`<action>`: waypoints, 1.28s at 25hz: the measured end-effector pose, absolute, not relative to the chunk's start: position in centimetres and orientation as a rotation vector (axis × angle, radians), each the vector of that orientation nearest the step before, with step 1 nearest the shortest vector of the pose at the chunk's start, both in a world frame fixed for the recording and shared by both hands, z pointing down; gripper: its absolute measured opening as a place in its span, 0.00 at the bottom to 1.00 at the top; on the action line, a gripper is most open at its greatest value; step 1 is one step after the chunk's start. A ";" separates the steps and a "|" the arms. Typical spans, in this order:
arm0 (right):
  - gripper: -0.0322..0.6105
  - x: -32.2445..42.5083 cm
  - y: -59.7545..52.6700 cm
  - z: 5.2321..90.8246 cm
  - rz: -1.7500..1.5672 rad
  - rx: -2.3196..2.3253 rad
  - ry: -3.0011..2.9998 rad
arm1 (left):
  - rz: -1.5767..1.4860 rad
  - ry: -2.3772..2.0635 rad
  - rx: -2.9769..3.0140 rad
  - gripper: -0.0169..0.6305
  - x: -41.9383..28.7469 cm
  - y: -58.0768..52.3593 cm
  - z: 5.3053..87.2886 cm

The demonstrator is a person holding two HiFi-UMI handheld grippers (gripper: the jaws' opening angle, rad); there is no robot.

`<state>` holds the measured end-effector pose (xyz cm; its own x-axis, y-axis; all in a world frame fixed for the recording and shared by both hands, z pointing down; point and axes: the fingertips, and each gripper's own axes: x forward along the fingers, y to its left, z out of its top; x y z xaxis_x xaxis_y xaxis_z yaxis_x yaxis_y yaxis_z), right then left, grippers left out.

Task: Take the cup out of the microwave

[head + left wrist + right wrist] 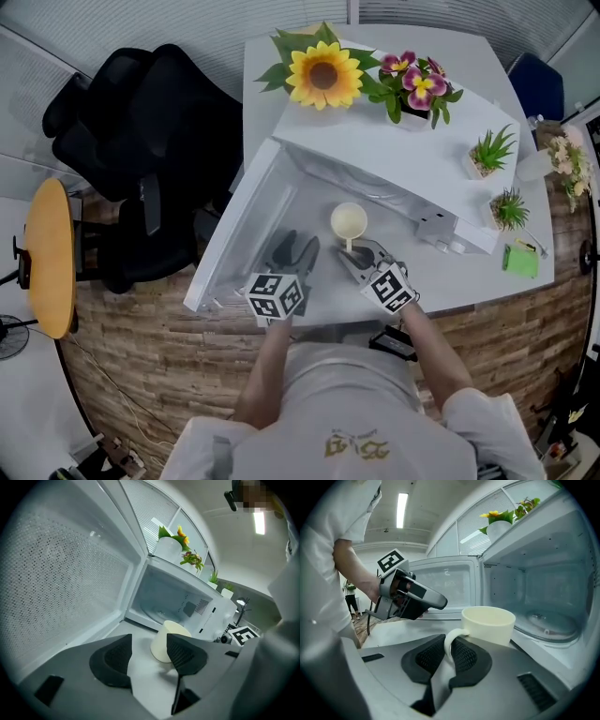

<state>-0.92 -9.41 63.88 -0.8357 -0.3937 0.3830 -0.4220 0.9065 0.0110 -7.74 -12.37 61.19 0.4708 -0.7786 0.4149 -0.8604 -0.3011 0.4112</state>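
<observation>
From above, the open door [246,234] on the left and the top of the microwave [394,150] cover the inside of the oven, so we read it from the 2 claw views instead. There it is a bare chamber with a glass plate [546,623] on its floor.

Right of the door, the left claw [292,255] hangs over the table [267,80] with its jaws wide apart and nothing between them. In its own view its right jaw covers part of the cup's side, and the handle cannot be seen. The cup stands just past that jaw's tip, a little to the right of the gap.

The cup [348,223] is cream coloured, upright and looks empty. It stands on the table just outside the oven's mouth, between the door and the oven body.

Next comes the right claw [361,258], reaching in from the near side. From above it covers most of the cup's handle [451,635], and in its own view its jaws hide the cup's base. Its jaws stand only a little apart, with the handle upright between them and 1 pad close on each side. The cup's body sits just beyond the tips.
</observation>
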 end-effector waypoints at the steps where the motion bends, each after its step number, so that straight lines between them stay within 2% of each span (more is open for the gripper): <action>1: 0.13 -0.9 -9.4 63.8 0.102 0.600 -2.688 | 0.184 -1.351 2.135 0.38 -7.6 -12.4 61.2; 9: 0.17 -0.6 -9.4 63.8 0.117 0.617 -2.670 | 0.194 -1.338 2.143 0.38 -7.0 -12.3 61.2; 22: 0.19 2.1 -8.2 63.4 0.108 0.575 -2.592 | 0.191 -1.347 2.179 0.38 -6.6 -11.9 59.9; 32: 0.17 6.4 -8.7 58.0 0.299 0.969 -2.655 | 0.152 -1.356 2.260 0.36 -6.0 -10.8 56.4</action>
<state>6.41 -8.68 58.01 -0.7282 -0.5917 0.3457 -0.6539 0.7510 -0.0919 -6.02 -10.78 56.39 0.4986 -0.7976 0.3394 -0.8530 -0.3816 0.3562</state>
